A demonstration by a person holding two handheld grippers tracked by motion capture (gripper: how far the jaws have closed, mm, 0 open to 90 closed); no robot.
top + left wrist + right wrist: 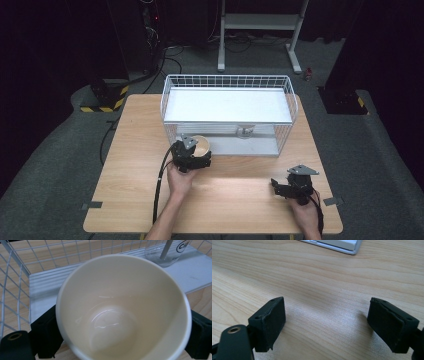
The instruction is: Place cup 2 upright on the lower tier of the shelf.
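Left gripper (196, 159) fingers clamp the cup (122, 307) at the basket's (172, 107) near-left edge (cup base hidden). Right gripper (327, 325) fingers wide, empty, over near-right worktop (317, 277). Far glass (166, 252) cut off.
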